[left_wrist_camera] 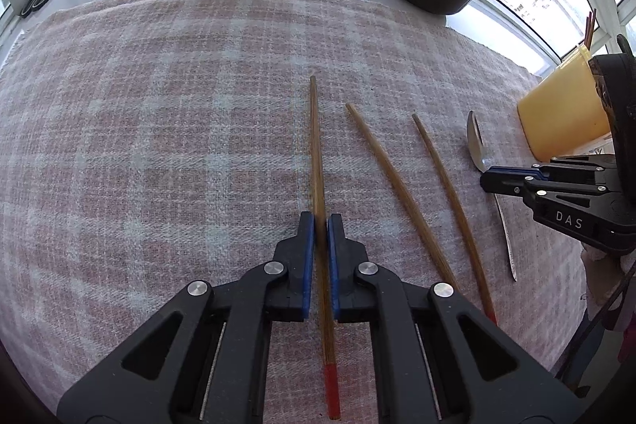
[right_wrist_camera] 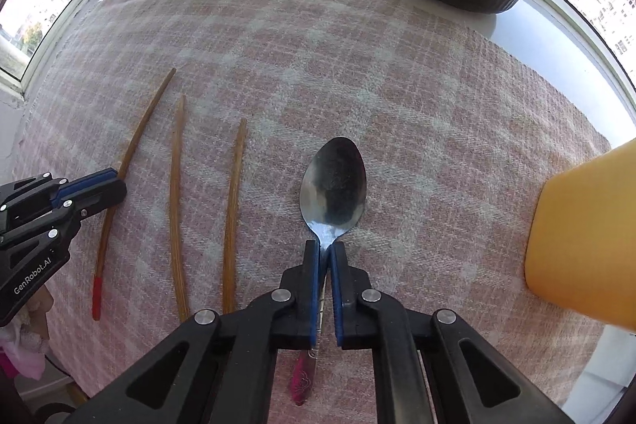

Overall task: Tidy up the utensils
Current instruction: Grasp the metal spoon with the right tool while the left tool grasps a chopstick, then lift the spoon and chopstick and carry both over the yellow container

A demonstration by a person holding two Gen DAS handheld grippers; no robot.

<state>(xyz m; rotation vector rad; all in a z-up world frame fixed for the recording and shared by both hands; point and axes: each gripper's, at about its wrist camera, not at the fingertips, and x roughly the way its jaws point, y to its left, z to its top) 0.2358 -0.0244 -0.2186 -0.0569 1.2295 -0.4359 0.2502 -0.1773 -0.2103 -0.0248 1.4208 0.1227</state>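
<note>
Tools both clamped: left tool on chopstick, right tool on spoon neck. Lift w/ steady grip (chopstick thin, may pivot), drop into cup.

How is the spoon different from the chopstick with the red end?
The spoon is shiny metal with a wide bowl; the red-ended chopstick is thin brown wood. The spoon's handle end looks pink and patterned; the chopstick's end is plain red. The right gripper pinches the spoon's neck; the left gripper pinches the chopstick partway along. Both lie on the checked cloth.
</note>
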